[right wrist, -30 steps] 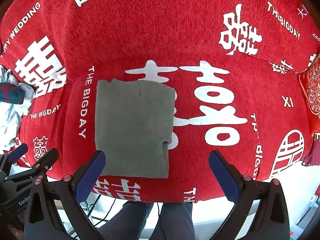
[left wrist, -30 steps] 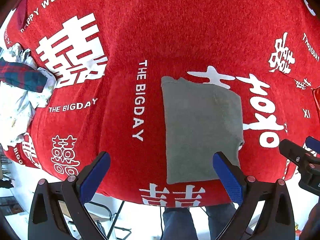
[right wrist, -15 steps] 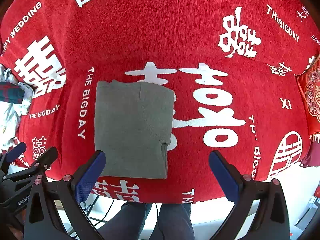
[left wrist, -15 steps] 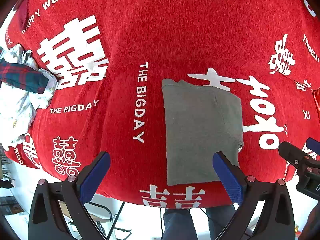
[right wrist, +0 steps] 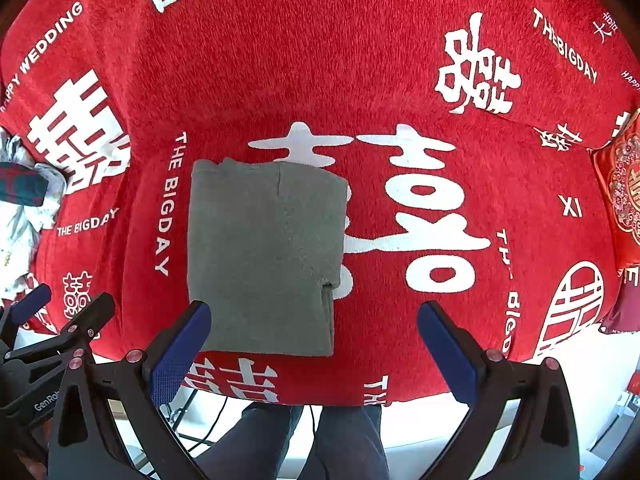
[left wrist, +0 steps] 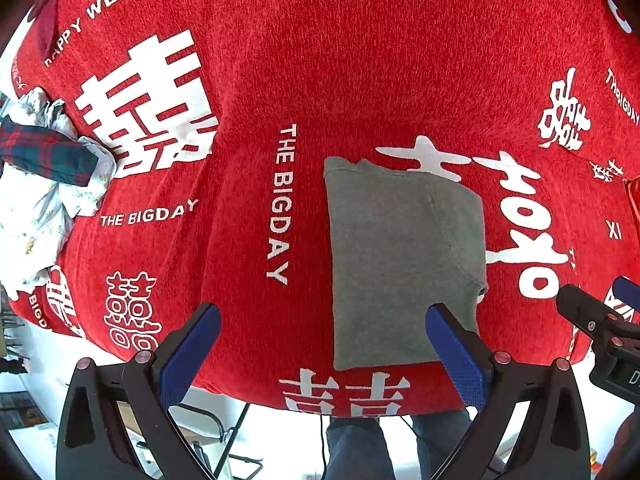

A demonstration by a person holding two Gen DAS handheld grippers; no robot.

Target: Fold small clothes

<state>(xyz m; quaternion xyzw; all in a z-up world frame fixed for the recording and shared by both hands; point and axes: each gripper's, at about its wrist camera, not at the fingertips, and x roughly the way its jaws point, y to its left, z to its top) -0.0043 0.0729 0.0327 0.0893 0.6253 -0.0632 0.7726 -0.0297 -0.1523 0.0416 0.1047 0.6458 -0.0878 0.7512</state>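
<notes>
- Left wrist view: the left tool (left wrist: 320, 344) hangs with its blue fingers spread wide, gripping nothing, above the near edge of the red cloth-covered worktop (left wrist: 360, 80).
- Folded grey garment (left wrist: 404, 264) lies flat as a neat rectangle near that front edge, apart from both tools.
- Right wrist view: the right tool (right wrist: 314, 344) is likewise splayed and empty.
- Compared with a second ago, almost nothing differs; the garment sits slightly lower in frame, suggesting a small lift away.
- Fold looks finished; a heap of clothes (left wrist: 36, 192), possibly unfolded, waits at far left.
</notes>
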